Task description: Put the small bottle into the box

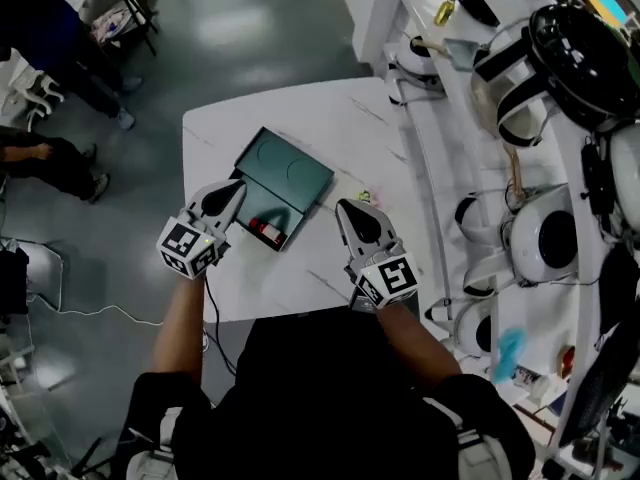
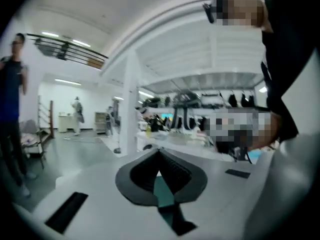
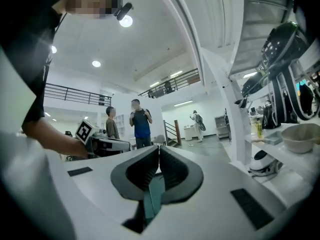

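In the head view a dark green box (image 1: 290, 173) lies open on the white table (image 1: 330, 118). A small red bottle (image 1: 265, 230) lies in the box's near compartment. My left gripper (image 1: 236, 190) hovers just left of the bottle, jaws shut and empty. To the right of the box my right gripper (image 1: 345, 208) is also shut with nothing in it. Both gripper views tilt up at the room and show closed, empty jaws: left gripper (image 2: 159, 153), right gripper (image 3: 159, 149). Neither view shows the box or the bottle.
A small pale object (image 1: 362, 197) lies on the table right of the box. White shelving (image 1: 470, 168) with rounded white devices and a black helmet stands along the right. People (image 1: 50, 158) stand on the grey floor at left. A cable (image 1: 100, 313) runs below the table's left edge.
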{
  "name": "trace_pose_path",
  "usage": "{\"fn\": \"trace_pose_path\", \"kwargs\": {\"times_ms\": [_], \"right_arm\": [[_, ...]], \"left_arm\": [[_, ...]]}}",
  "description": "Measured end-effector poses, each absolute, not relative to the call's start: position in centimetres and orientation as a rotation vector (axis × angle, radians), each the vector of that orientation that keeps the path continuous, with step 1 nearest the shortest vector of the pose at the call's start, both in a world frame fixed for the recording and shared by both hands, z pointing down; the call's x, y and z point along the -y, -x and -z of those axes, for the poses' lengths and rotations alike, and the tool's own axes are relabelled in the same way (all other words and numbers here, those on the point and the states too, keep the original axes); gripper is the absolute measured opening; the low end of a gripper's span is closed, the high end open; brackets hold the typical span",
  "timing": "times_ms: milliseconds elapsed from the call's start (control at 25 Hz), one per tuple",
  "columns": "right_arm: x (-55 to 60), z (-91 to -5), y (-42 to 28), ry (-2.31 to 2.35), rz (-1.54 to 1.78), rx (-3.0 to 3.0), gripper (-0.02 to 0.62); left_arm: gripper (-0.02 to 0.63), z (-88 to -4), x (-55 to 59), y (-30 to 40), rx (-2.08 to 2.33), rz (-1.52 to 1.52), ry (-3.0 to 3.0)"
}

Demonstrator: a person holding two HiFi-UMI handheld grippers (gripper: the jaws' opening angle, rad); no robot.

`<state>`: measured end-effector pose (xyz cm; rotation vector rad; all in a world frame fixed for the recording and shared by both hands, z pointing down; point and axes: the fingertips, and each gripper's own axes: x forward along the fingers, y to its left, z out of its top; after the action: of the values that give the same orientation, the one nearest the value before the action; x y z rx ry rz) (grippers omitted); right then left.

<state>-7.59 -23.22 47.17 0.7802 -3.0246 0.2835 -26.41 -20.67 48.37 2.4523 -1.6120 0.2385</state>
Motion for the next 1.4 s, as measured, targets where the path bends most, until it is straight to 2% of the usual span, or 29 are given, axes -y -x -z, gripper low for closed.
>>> {"fn": "trace_pose_path", "kwargs": {"times_ms": [120,280,760,1400], "right_arm": [[24.3,-45.2,8.8,-0.702,-0.192,3.077,0.034],[23.4,-43.9,10.1,-0.618,-0.161,3.102,0.034],[17.5,-42.3,10.9,-0.59,-0.132,3.124,0.034],[-6.0,-45.0,4.9,-0.754,-0.14,3.024,0.034]], "left_arm": [[0.015,-44.9,18.2,31.0,2.045,0.145,-2.16],[0.015,-44.1,12.4,32.8,2.326,0.324,-1.887],[0.015,-44.7,1.6,28.7,2.406,0.299,-1.791],[0.015,-46.0,-16.8,19.9,2.234,0.135,-2.093]]}}
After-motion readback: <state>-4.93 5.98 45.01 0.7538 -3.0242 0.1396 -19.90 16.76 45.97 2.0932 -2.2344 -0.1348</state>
